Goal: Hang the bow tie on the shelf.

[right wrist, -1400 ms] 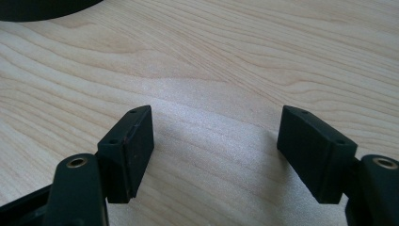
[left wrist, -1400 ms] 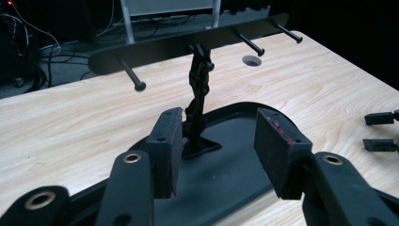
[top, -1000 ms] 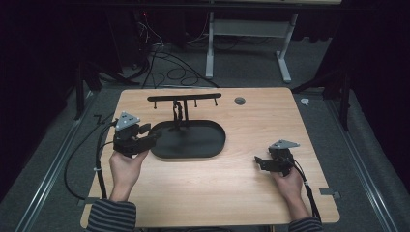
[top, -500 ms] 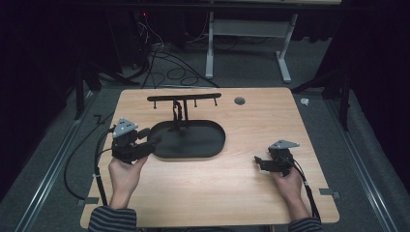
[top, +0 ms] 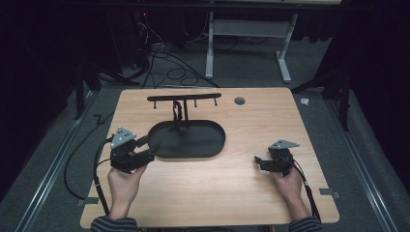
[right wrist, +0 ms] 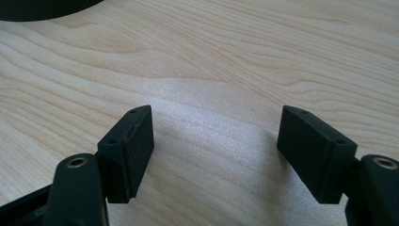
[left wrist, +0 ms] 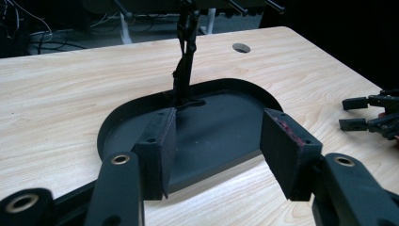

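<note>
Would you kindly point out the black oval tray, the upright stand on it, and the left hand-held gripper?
Black oval tray [top: 203, 145]: high view, bare floor of the tray.
Upright stand [left wrist: 184, 66]: left gripper view, its vertical post.
Left hand-held gripper [top: 146, 149]: high view, between its fingertips.

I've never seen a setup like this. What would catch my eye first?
Probably the black oval tray in the middle of the wooden table, with a thin post and hooked crossbar rising from its far edge. Next, the left gripper at the tray's left rim, jaws open, and the right gripper apart on bare wood.
</note>
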The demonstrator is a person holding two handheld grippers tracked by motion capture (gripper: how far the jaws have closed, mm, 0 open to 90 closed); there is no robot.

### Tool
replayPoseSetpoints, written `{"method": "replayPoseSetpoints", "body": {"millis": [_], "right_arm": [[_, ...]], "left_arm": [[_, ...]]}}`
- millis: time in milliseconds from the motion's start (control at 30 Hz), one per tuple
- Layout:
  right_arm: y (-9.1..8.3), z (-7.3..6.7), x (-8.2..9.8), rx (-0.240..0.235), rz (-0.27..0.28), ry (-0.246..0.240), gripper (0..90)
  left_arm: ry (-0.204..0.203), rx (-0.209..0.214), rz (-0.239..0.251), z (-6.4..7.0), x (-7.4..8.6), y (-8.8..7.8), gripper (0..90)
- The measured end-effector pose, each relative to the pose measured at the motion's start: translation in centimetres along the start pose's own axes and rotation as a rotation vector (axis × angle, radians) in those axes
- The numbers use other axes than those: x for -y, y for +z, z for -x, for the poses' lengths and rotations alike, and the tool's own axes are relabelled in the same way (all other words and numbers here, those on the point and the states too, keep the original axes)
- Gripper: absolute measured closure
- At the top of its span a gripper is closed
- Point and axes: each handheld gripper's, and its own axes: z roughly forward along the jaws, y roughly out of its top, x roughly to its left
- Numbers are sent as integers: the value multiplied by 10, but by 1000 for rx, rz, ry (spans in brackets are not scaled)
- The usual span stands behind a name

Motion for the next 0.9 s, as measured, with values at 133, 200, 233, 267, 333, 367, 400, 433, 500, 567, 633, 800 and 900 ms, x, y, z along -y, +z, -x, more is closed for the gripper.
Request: {"method": "replayPoseSetpoints", "body": {"millis": [133, 200, 233, 267, 333, 367, 400, 433, 500, 567, 633, 800, 900], "right_arm": [[0, 0, 0, -1, -1, 1, 287], [0, 0, 0, -1, 0, 1, 287], [0, 0, 0, -1, -1, 1, 287], [0, 0, 0, -1, 0, 1, 287], [0, 0, 0, -1, -1, 1, 287], [0, 0, 0, -1, -1, 1, 287], [0, 0, 0, -1, 0, 1, 287], [0, 0, 0, -1, 0, 1, 287], [0, 0, 0, -2, -1, 1, 287], [0, 0, 0, -1, 0, 1, 287], [0, 0, 0, -1, -1, 1, 287], [0, 0, 0, -1, -1, 1, 287], [0, 0, 0, -1, 0, 1, 287]], "left_arm": [[-4, -2, 2, 2, 5, -4, 466], [-5, -5, 5, 3, 7, -5, 466], [-5, -6, 5, 3, 8, -6, 465], [-6, -10, 11, 3, 9, -7, 465], [-4, -14, 19, 3, 11, -8, 466], [-5, -16, 22, 3, 12, -9, 467], [-5, -17, 23, 4, 13, -9, 468], [-7, -17, 23, 4, 13, -9, 468], [-7, -19, 22, 4, 15, -10, 468], [-8, -21, 24, 4, 16, -11, 468], [-10, -22, 24, 4, 17, -11, 468], [-14, -23, 20, 6, 21, -11, 468], [-18, -24, 12, 6, 25, -10, 474]]}}
